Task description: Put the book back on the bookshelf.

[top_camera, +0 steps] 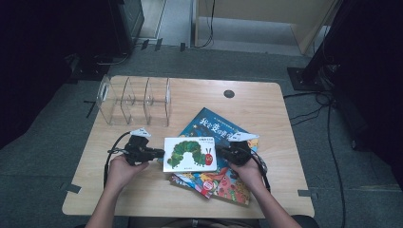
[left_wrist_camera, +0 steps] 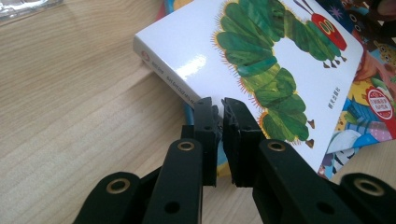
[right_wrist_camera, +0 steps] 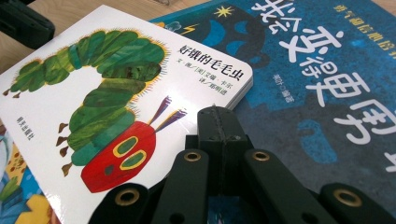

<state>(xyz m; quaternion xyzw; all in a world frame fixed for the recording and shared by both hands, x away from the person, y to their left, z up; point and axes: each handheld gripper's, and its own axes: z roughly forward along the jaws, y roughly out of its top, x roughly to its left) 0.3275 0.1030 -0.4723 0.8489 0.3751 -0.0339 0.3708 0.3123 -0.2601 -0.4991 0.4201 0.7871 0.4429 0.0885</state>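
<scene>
- White caterpillar-cover board book (top_camera: 190, 154) lies between both tongs, on the other books.
- Left tongs (top_camera: 159, 153) nearly together, nothing gripped, at the book's left edge.
- Right tongs (top_camera: 220, 152) together, empty, at its right edge.

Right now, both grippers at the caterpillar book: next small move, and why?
Probably open the left gripper slightly and slide it onto the white caterpillar book: its jaws are nearly closed at the book's edge with nothing between them, and the right gripper is shut beside the opposite edge.
</scene>
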